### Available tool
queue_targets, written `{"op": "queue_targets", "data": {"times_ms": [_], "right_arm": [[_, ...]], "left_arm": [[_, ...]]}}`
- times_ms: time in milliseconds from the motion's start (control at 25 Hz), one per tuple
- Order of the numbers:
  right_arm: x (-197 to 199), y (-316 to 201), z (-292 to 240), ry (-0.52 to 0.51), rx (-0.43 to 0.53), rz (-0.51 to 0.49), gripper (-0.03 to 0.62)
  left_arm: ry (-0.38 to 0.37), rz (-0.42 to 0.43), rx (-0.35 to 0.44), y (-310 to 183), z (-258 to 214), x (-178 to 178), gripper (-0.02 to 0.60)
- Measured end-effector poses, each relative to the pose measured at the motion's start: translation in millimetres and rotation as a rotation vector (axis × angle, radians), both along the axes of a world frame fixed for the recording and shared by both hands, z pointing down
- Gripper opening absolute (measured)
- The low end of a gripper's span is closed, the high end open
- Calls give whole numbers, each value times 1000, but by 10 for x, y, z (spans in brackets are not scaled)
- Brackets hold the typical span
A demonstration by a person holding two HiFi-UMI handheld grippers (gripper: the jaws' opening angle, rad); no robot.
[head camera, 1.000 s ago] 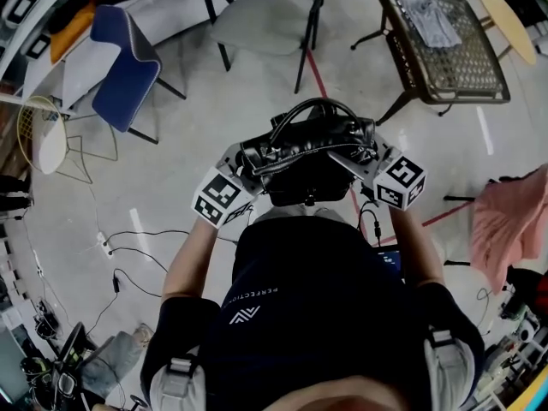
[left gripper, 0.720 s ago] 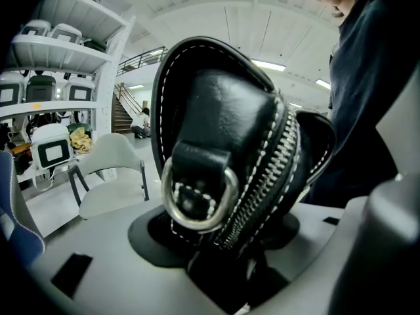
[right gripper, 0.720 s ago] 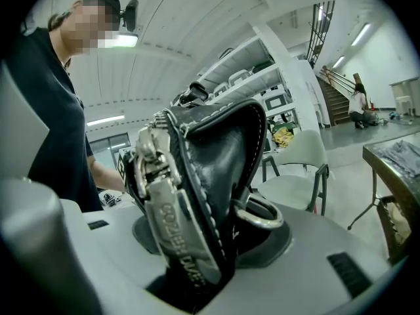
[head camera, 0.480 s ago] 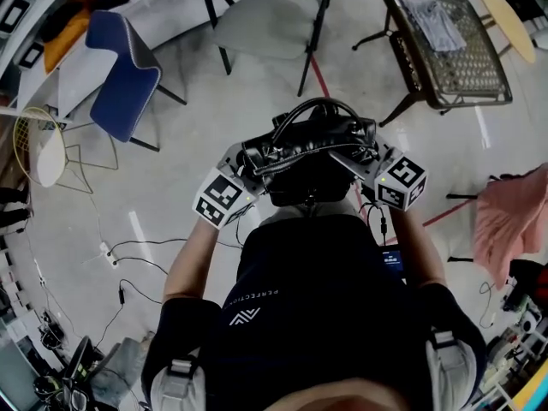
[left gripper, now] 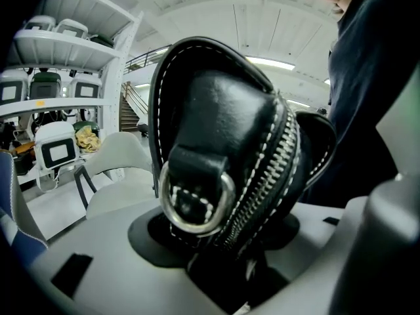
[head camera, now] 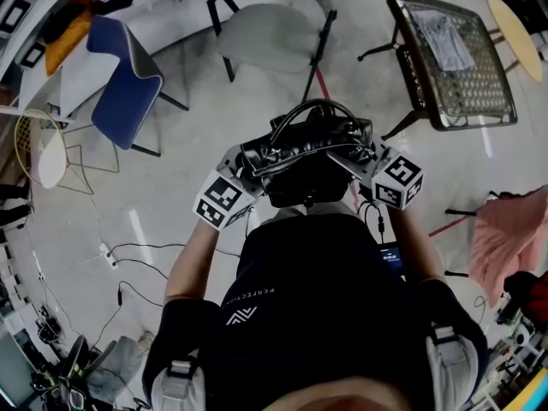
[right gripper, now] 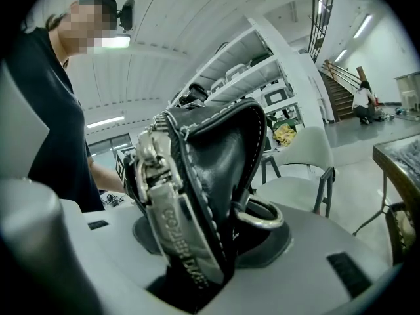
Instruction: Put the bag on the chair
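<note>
The bag (head camera: 308, 148) is glossy black leather with white stitching, a metal zip, a metal ring at each end and looped handles. The left gripper (head camera: 244, 163) and right gripper (head camera: 364, 154) each clamp one end of it, jaws part-way closed on the leather. With forearms bent inward, they hold it level before the person's chest, above the pale, shiny floor (head camera: 171, 187). The grey shell chair (head camera: 265, 28) stands beyond, well apart.
</note>
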State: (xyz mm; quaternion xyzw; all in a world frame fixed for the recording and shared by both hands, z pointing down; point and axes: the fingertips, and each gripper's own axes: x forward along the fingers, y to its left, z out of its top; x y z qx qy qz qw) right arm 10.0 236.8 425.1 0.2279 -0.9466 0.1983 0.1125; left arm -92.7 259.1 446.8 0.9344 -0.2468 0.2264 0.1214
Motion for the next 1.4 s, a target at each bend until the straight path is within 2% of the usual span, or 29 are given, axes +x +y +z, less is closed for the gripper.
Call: {"op": "queue_targets", "data": {"times_ms": [680,1080,1400], "right_arm": [[287,-998,-29,-18,15,-123,209],[415,-1454,1,-27,27,-143,207],[400,-1668,-7,-35,33,-123,207]], "left_arm": [[-44,-113,-15,-868,-38,328,272],[-64,-144,-10,-1300,-12,464,272],[-71,-139,-1,-1528,-22,435,272]]}}
